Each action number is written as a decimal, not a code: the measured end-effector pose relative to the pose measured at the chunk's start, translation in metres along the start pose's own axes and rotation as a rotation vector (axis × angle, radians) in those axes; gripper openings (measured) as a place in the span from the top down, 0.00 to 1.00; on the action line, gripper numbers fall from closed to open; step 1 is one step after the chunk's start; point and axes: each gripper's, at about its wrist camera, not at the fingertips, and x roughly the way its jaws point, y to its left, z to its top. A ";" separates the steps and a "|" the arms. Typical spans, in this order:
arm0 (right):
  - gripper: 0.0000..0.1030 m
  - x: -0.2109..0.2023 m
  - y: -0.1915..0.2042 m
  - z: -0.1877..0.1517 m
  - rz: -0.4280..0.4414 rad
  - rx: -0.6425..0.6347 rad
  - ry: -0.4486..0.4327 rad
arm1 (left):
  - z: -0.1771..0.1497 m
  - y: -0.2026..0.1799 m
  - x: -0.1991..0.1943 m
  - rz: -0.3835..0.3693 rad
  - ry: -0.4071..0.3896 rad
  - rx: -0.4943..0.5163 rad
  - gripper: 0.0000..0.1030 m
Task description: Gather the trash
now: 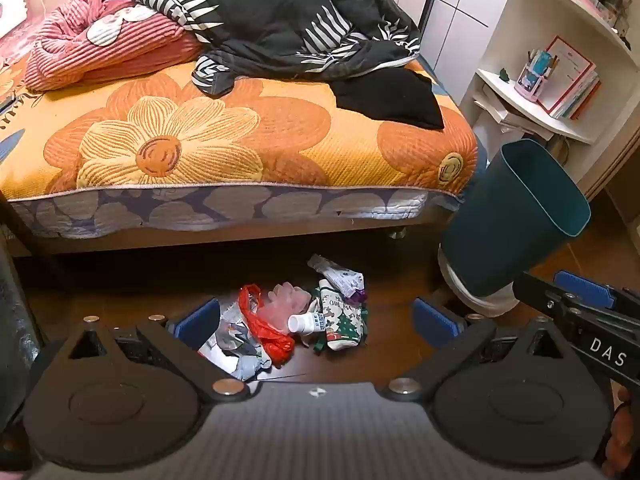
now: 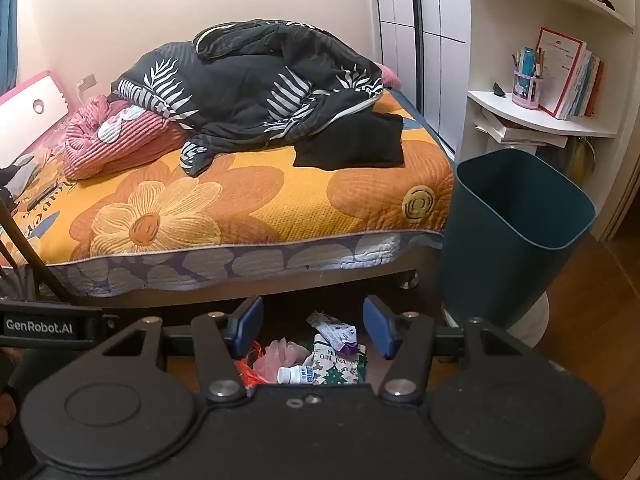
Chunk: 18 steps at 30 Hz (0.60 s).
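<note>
both tools (image 1: 316,320) (image 2: 314,328) spread, trash pile (image 1: 296,316) at bed edge (image 1: 240,188), bin (image 2: 512,232) beside

Right gripper (image 2: 314,326) open over trash pile (image 2: 316,360), teal bin (image 2: 508,240) beside

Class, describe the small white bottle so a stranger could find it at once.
Start at the bed with the orange flower cover, then drop to the trash pile on the floor before it. The bottle lies on its side mid-pile, between a red bag and a Christmas-print carton: the only white plastic cylinder.
</note>
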 end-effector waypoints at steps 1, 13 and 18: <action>0.46 0.000 0.000 0.000 0.002 0.002 0.001 | 0.000 0.000 0.000 -0.001 -0.011 0.000 0.00; 0.46 -0.005 -0.001 -0.001 0.073 -0.010 0.004 | -0.003 -0.005 0.003 0.007 0.002 0.025 0.00; 0.46 -0.003 0.008 -0.002 0.076 -0.023 0.015 | -0.004 -0.008 0.003 0.009 0.002 0.037 0.00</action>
